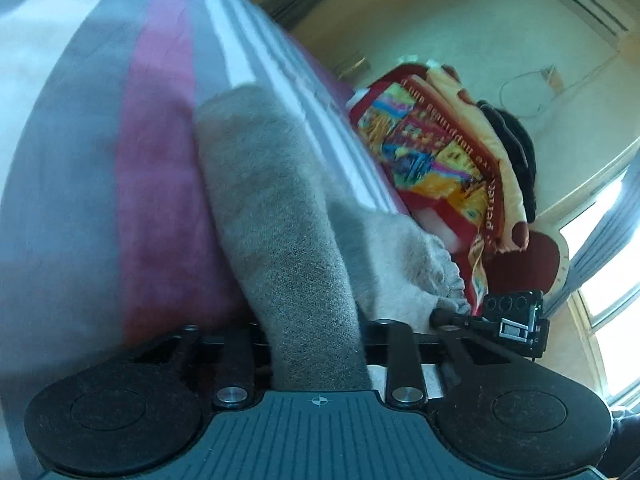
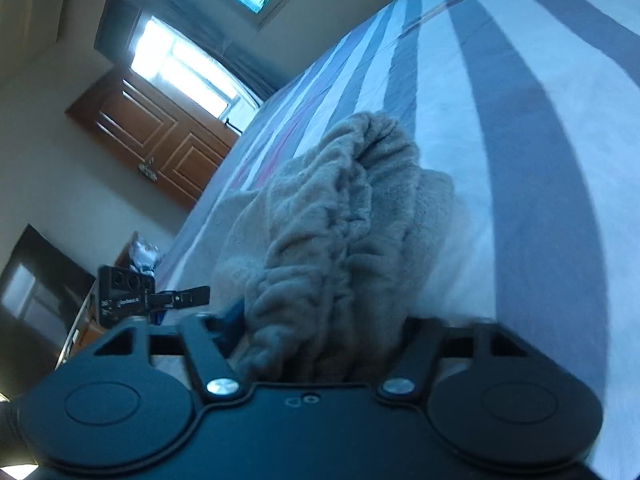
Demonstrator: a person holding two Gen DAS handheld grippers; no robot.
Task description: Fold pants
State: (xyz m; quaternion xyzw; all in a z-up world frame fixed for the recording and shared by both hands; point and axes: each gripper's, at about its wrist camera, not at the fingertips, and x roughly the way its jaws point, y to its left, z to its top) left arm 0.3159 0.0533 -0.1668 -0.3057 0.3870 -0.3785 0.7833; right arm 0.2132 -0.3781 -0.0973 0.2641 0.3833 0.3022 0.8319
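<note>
One pair of grey fleece pants [image 1: 276, 216] lies on the striped bed [image 1: 80, 160], and I have two grippers on it. My left gripper [image 1: 318, 354] is clenched on a leg, which runs off toward 11 o'clock. My right gripper [image 2: 320, 354] has the bunched waistband [image 2: 340, 220] between its jaws at 12 o'clock, grasping it, I judge. Holding both ends lets me lift and fold.
</note>
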